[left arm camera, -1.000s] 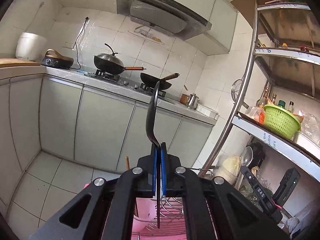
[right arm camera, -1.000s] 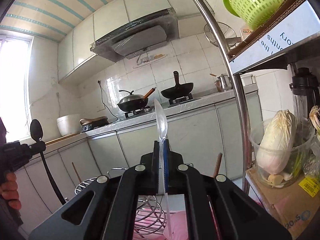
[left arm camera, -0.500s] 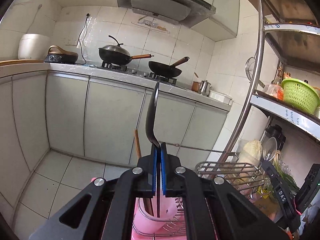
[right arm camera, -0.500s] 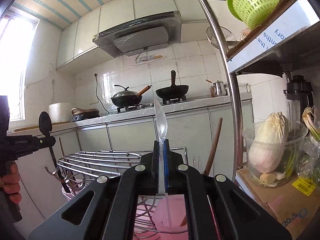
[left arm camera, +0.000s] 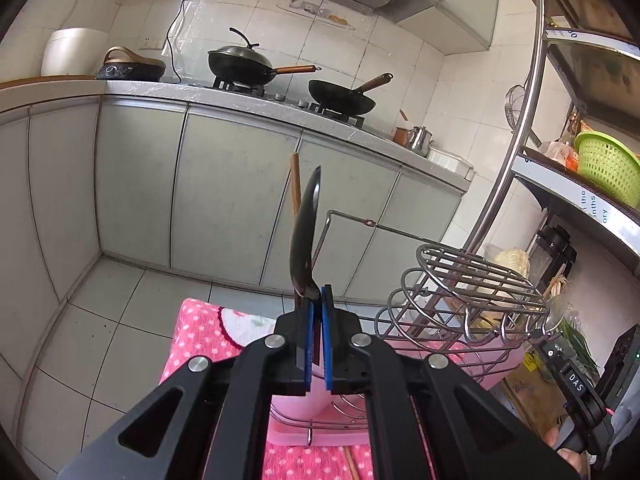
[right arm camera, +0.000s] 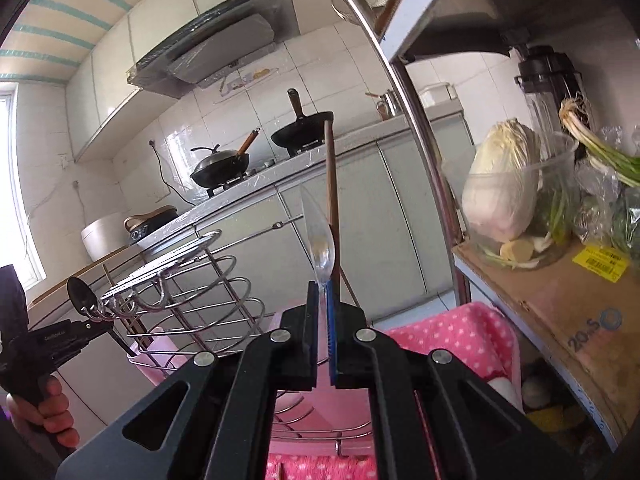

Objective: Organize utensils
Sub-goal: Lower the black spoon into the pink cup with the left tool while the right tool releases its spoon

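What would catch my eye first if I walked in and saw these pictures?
Probably the two black hand-held tools, each shut on a spoon held bowl-up: the left tool grips a black plastic spoon, the right tool a clear plastic spoon. Just beyond them a silver wire dish rack sits over a pink plastic tray on a pink polka-dot cloth.

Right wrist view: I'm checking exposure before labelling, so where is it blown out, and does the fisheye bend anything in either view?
Right wrist view: the window at the left edge is blown out white. Left wrist view: evenly lit, no glare. Both views: dark corners, and the shelf post curves.
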Tool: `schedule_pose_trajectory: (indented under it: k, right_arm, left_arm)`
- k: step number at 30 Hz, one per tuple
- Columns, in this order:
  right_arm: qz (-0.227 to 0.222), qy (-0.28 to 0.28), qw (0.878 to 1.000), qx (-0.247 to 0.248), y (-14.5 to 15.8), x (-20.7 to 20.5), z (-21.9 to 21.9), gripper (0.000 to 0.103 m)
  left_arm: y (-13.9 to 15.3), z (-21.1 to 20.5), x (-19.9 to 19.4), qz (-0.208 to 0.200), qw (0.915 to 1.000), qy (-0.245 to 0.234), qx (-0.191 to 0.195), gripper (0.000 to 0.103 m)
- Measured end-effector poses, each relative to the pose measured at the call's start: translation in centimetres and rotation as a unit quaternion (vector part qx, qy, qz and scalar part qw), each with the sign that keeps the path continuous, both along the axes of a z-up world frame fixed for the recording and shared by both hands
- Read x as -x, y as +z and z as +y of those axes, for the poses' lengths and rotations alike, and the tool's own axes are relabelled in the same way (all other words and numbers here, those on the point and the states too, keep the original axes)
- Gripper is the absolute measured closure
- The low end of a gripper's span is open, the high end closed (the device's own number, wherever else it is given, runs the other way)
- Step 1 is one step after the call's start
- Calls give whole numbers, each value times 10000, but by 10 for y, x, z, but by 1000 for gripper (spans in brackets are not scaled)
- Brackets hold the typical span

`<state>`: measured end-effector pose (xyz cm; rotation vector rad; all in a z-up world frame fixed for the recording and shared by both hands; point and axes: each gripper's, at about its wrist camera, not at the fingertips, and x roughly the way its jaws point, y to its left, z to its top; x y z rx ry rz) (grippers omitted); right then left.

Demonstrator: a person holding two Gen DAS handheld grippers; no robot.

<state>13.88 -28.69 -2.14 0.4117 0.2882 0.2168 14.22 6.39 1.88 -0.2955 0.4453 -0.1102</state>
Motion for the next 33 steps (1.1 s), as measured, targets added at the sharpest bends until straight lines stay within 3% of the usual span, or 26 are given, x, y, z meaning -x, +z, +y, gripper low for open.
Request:
schedule_pose_trajectory:
  k: [8,18,19,21,23,26,33]
  right_arm:
    - [606,120,9970,-473,-4,-21,-10,99]
    - [861,204,9957,-281,2,-19,-7,96]
    - [897,219,9954,-245,3,-20,-7,94]
    - [924,213,9953,-211,4,-19,-8,73]
    - [883,210,9956,-236,6,-15,-9,63]
    - [837,226,9961,-169,11,-8,-11,59]
    - [709,359,9968,122,17,27,-5,44]
  left_arm:
    - [-8,6,-11,349,9990,-2,280,100]
    - [-12,7,-18,585,9972,18,459,99]
    - [-12,7,-18,587,9973,36,438,98]
    - [-11,5,-18,655,9971,64,374,96]
    - [-10,4,-17,724,9968,63,342,85]
    - [-6,5,-14,738,9966,131,356,71]
    - [2,5,8,681,9971,233,247,64]
